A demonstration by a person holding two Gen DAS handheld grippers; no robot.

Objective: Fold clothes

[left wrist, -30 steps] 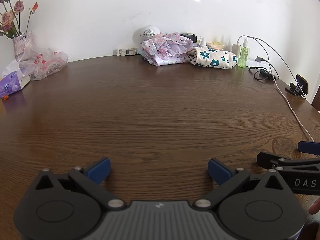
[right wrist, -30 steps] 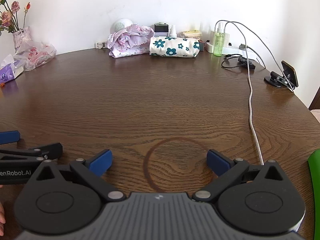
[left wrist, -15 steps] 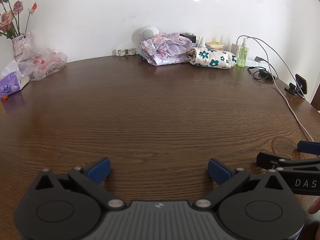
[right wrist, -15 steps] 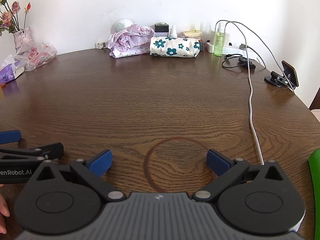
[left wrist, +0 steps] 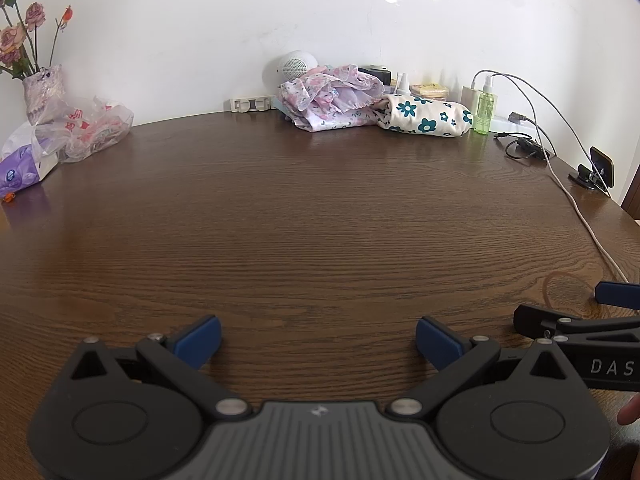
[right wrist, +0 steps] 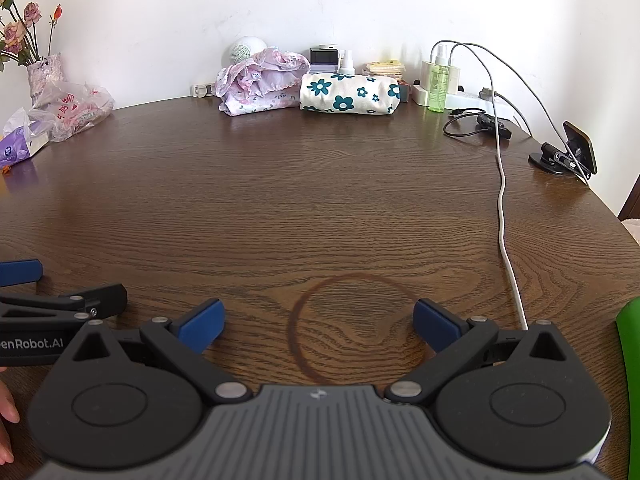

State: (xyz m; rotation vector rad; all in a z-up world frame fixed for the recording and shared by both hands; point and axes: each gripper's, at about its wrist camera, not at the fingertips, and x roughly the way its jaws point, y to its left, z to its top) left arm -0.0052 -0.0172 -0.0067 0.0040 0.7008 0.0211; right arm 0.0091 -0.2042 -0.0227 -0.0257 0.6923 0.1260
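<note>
Wood, dark and strongly grained, fills both views: the table point(right wrist: 320, 200) runs bare from the near edge to the far wall. Almost nothing differs from a second ago; both tools sit low at the near edge as before and the clothes have not been touched, so folding has, by my reading, not begun.

The left hand-held gripper point(left wrist: 318, 334) has its blue fingers spread wide with nothing between them. The right hand-held gripper point(right wrist: 318, 326) is equally spread and empty, straddling a dark ring stain point(right wrist: 356, 328) in the wood. Each tool shows at the edge of the other's view, so they sit side by side.

The clothes lie well apart from both, at the far edge against the wall: a crumpled pink floral garment point(left wrist: 332, 98) and, touching it on the right, a cream bundle with teal flowers point(left wrist: 424, 114) that already looks rolled or folded. The pink one seems the likely first pick.

Around them stand a white round speaker point(left wrist: 294, 66), a green spray bottle point(left wrist: 485, 110), chargers and a white cable point(right wrist: 505, 216) trailing toward the near edge, and a phone on a stand point(right wrist: 576, 150). Far left are a vase of dried roses point(left wrist: 42, 88) and a plastic bag point(left wrist: 94, 126). The wall is plain white.
</note>
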